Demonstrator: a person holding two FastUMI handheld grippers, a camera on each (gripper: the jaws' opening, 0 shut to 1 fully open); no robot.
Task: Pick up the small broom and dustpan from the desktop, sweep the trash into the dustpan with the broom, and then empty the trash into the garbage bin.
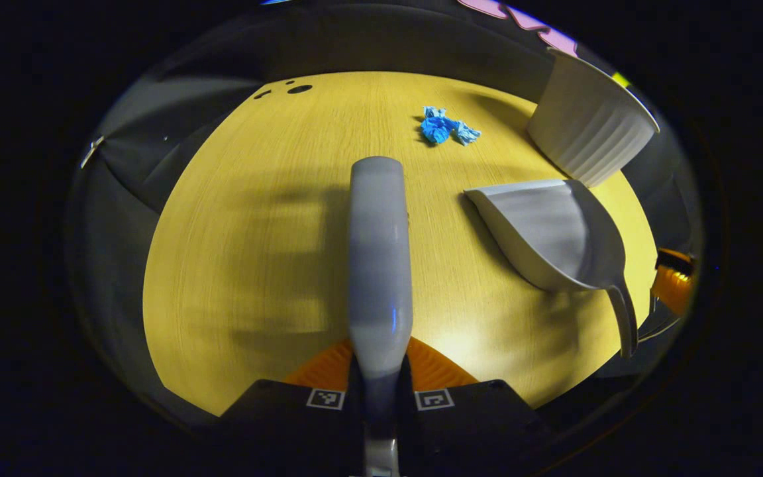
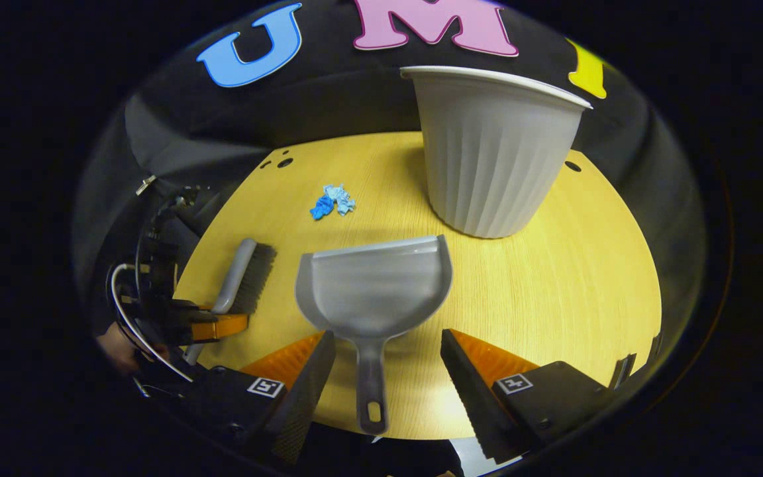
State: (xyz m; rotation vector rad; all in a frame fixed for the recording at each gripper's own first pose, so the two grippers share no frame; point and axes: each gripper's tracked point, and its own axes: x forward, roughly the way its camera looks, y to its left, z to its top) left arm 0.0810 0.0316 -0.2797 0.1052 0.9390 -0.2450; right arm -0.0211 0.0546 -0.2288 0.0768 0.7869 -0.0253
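- Where the wood-grain table point(image 2: 554, 278) fills the middle of the right gripper view, a ribbed, tapered plastic bin point(image 2: 494, 152) stands upright at upper centre, wider at the rim.
- The dustpan point(image 2: 375, 291), smooth grey plastic, lies flat below the bin, mouth towards it, its handle running down the frame between the spread fingers of the right gripper point(image 2: 388, 371), which touch nothing.
- The broom point(image 1: 379, 265), a long rounded grey handle, runs straight up the centre of the left gripper view, clamped by the left gripper point(image 1: 379, 377); its bristles point(image 2: 255, 278) show dark at centre left in the right gripper view.
- Crumpled blue paper point(image 1: 446, 127) lies in the upper middle of the left gripper view.
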